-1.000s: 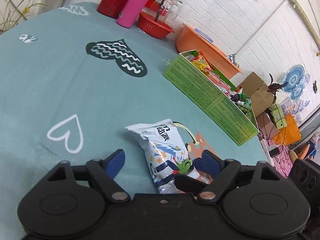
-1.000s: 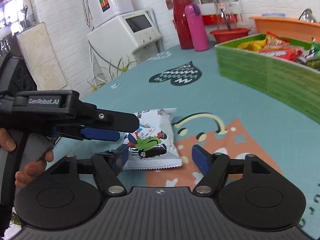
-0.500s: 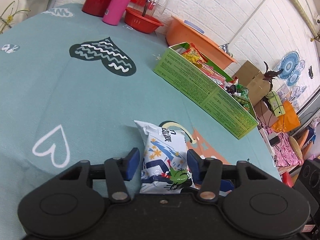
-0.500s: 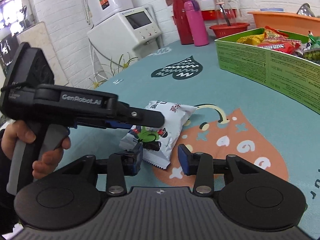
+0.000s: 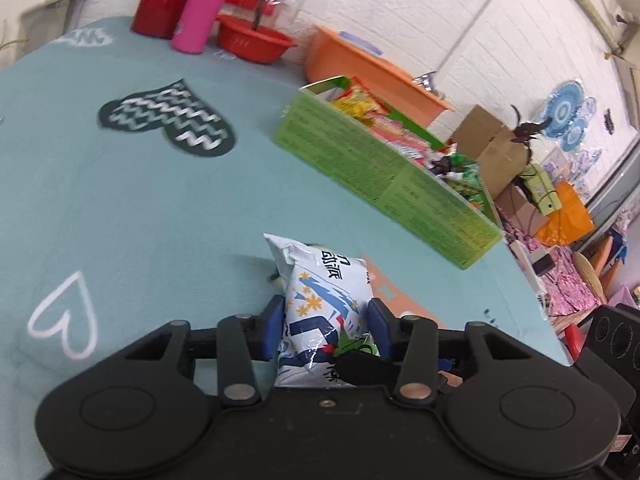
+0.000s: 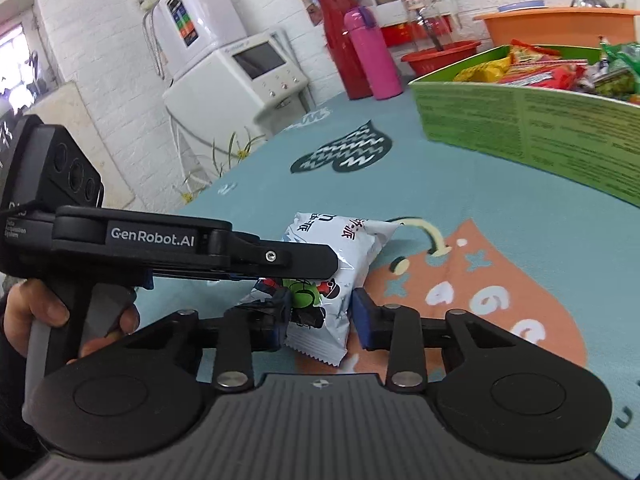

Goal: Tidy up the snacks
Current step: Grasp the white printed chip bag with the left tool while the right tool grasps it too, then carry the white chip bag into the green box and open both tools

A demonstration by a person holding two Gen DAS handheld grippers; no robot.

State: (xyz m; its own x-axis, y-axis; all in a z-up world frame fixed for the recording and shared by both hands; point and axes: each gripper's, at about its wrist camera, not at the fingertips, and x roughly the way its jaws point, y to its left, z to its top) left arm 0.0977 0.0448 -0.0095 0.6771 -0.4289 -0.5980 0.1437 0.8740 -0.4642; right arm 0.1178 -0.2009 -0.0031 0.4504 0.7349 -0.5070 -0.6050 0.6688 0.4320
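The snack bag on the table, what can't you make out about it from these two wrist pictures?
- Snack bag, left wrist view: its near end is hidden behind the left gripper.
- Right wrist view: the left gripper's arm crosses the bag's middle, and whether the right gripper presses it on both sides is unclear.
- Its printed name is too small to read.

The left claw (image 5: 326, 326) is pitched downward, its jaws having just been closing, and a snack bag (image 5: 320, 300) is pinched between the blue pads. The right claw (image 6: 320, 316), likewise closed in, is clamped on the bag's near end, beneath the left claw's finger.
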